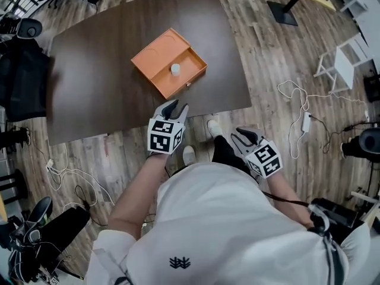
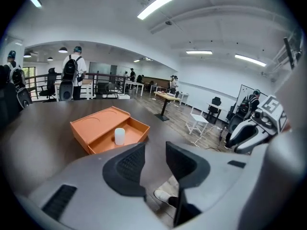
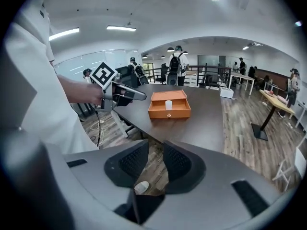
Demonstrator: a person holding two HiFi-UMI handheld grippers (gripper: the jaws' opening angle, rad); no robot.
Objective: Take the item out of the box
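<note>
Inside, orange box (image 1: 169, 62) on table (image 1: 107, 70) holds white cylinder (image 1: 176, 69).

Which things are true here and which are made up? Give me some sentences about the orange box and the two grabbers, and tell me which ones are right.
1. The white item sits inside the open orange box. True.
2. The left gripper is squeezing the white item. False: its jaws are apart with nothing between them, and it is near the table's edge, well away from the box.
3. The orange box stands on the floor. False: it stands on the brown table.
4. The right gripper holds nothing. True: its jaws are apart and empty, and it is off the table, close to the person's body.
</note>
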